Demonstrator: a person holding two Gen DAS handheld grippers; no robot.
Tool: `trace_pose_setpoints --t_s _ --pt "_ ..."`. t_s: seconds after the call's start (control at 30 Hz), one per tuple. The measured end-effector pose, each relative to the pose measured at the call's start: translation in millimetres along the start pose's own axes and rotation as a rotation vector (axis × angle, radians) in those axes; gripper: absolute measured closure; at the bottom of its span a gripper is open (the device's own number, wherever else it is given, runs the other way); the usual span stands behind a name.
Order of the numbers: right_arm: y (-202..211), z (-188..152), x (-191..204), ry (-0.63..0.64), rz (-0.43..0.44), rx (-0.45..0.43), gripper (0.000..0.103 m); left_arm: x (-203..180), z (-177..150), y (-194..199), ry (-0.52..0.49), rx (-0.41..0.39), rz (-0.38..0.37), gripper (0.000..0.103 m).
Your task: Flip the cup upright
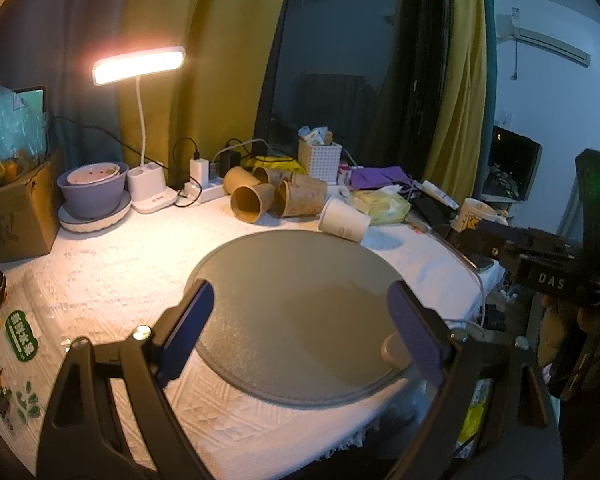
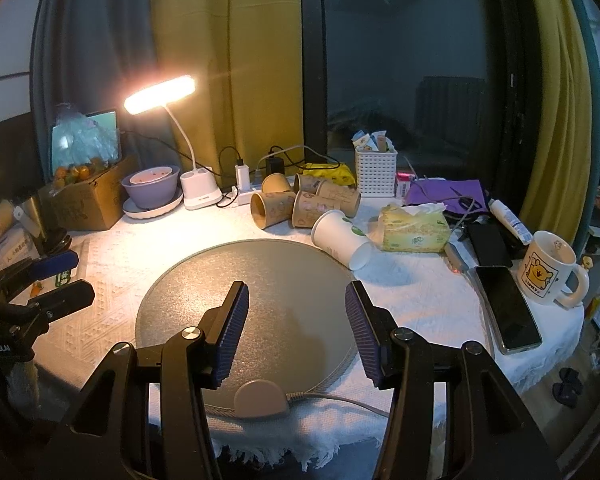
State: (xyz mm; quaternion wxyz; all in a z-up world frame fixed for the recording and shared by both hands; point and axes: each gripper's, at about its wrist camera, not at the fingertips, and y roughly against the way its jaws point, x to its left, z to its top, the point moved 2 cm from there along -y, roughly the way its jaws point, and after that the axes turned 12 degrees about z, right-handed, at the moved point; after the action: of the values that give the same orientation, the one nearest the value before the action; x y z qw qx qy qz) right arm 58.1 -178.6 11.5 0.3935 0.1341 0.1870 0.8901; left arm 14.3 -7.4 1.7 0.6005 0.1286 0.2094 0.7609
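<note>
On the table lay one white paper cup on its side and four brown paper cups: one, a second, a third and a fourth, with possibly a fifth hidden behind them. There was one round grey mat, one lit white desk lamp, one yellow tissue pack, one white mug with a cartoon print, one dark smartphone, one white lattice basket and one purple bowl. Two grippers were in view, the left gripper and the right gripper.

White paper cup smooth; round mat matt, grainy; tablecloth textured woven cloth
</note>
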Motion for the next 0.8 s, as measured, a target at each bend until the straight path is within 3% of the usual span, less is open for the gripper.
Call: trace_pose_setpoints --t_s 0.8 --pt "1.0 0.0 -1.6 0.0 0.001 -0.002 0.05 -1.5 1.0 0.8 0.004 -0.001 0.0 0.013"
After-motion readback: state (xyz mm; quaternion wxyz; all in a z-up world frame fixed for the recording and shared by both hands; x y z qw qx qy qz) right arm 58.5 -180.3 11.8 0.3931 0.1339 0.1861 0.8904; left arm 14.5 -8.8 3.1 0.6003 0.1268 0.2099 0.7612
